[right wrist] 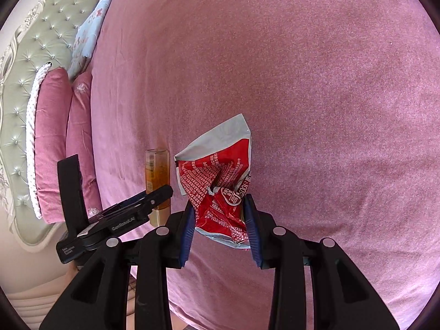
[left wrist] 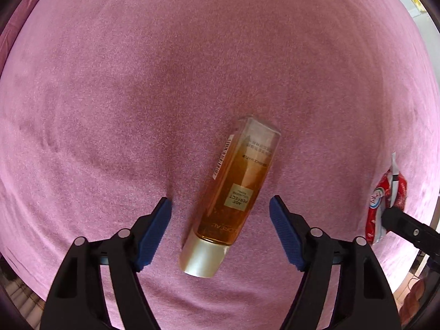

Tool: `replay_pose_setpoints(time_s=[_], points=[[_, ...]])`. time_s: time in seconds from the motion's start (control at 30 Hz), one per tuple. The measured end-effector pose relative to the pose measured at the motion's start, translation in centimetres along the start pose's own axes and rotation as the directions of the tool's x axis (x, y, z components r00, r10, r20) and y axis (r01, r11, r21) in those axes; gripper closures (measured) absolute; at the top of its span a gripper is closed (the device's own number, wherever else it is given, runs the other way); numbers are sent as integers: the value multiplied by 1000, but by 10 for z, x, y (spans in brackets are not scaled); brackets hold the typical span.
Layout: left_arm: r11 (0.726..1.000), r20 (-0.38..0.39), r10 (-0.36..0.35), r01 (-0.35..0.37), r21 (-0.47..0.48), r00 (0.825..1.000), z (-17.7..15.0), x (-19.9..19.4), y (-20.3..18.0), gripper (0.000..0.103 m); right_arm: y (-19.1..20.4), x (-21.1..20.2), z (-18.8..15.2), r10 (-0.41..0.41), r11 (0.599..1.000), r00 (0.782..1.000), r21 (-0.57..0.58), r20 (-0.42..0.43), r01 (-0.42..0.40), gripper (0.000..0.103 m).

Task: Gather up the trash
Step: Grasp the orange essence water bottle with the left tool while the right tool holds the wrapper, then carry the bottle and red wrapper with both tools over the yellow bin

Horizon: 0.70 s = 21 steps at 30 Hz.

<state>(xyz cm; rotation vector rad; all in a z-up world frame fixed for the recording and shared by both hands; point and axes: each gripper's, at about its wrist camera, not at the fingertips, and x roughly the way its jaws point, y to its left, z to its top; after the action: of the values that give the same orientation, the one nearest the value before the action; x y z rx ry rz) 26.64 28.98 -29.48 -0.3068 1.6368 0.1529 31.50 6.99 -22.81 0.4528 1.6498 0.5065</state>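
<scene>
An amber bottle (left wrist: 236, 189) with a pale gold cap lies on the pink bedspread (left wrist: 192, 55), cap toward me. My left gripper (left wrist: 221, 202) is open, its blue pads on either side of the bottle's lower half, not touching it. My right gripper (right wrist: 220, 202) is shut on a crumpled red and grey snack wrapper (right wrist: 220, 176) and holds it just above the bed. The wrapper also shows in the left wrist view (left wrist: 385, 206) at the far right. The bottle (right wrist: 157, 176) and the left gripper's body (right wrist: 118, 217) show left of the wrapper in the right wrist view.
A tufted green headboard (right wrist: 30, 82), two pink pillows (right wrist: 52, 143) and a pale blue floral pillow (right wrist: 88, 30) stand at the bed's left end. The bed's edge runs along the bottom of the right wrist view.
</scene>
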Motion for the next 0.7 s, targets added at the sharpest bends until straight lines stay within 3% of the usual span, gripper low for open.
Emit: replay_pose_setpoints(time_s=[0.13, 0.23, 0.27, 0.47, 0.7], points=[[999, -13, 40, -40, -3, 999, 5, 9, -6, 42, -2, 1, -1, -7, 1000, 1000, 2, -3, 7, 69], [1000, 1, 20, -20, -24, 1000, 8, 7, -12, 65, -3, 2, -5, -9, 1000, 1000, 5, -5, 9, 69], [999, 2, 12, -12, -31, 1000, 8, 6, -12, 66, -3, 2, -6, -11, 1000, 1000, 5, -7, 11, 69], [988, -5, -114, 113, -106, 994, -6, -4, -4, 68, 0, -3, -23, -16, 1000, 1000, -10, -17, 15, 69], [961, -26, -257, 252, -110, 966, -59, -17, -30, 68, -10, -31, -58, -29, 999, 1000, -14, 1, 29, 69]])
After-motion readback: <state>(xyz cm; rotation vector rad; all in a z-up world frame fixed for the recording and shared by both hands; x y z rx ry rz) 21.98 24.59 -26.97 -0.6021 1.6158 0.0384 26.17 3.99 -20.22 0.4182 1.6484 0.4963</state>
